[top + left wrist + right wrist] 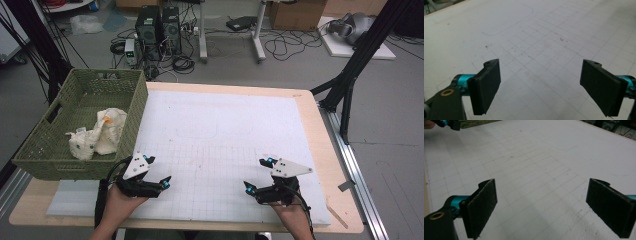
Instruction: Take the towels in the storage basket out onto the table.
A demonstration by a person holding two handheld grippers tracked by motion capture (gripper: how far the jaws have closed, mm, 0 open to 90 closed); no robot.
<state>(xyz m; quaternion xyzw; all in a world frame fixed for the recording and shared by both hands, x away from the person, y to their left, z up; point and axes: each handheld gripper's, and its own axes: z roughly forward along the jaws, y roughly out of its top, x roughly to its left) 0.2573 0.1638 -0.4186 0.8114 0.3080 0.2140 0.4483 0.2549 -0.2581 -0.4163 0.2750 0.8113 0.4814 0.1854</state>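
My left gripper (157, 171) hovers low over the white gridded mat (220, 135) near its front left, held in a hand, jaws wide apart with nothing between them. In the left gripper view, bare mat lies between its black pads (487, 85) at the left gripper (541, 75). Near the front right, my right gripper (256, 175) is likewise open and empty. The right gripper view has grid lines between the spread jaws of the right gripper (541, 192), and the left gripper (449, 123) in its top left corner.
A green woven basket (45, 145) stands on the table's left edge, with crumpled white cloths (100, 132) inside. A faint drawn outline (197, 127) marks the mat's middle. Beyond the wooden table (325, 150) are computers, cables and black frame legs on the floor.
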